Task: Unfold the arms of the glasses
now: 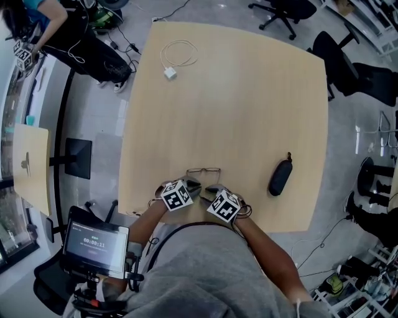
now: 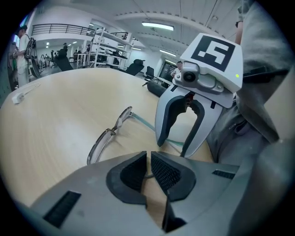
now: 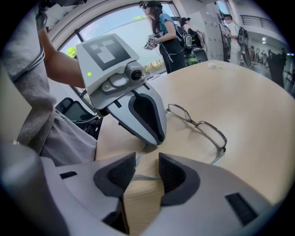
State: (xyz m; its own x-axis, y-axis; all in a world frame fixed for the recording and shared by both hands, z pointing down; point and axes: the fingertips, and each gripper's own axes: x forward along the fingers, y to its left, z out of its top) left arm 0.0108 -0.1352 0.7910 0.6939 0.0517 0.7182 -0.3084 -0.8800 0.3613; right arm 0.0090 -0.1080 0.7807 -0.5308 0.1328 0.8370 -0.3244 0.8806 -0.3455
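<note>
Thin-framed glasses (image 1: pixel 203 170) lie on the wooden table (image 1: pixel 249 112) close to its near edge, lenses facing away from me. In the left gripper view the lenses (image 2: pixel 107 137) sit just ahead, and my left gripper (image 2: pixel 148 173) is shut on one thin temple arm. In the right gripper view the frame (image 3: pixel 203 126) lies ahead to the right. My right gripper (image 3: pixel 146 177) is open, its pads straddling the pale green tip of the other arm. Both grippers (image 1: pixel 194 185) (image 1: pixel 211 188) sit side by side behind the glasses.
A black glasses case (image 1: pixel 280 177) lies to the right of the glasses. A white cable with a plug (image 1: pixel 177 57) rests at the far left of the table. Office chairs (image 1: pixel 283 11) and a person (image 1: pixel 68 37) stand beyond the table.
</note>
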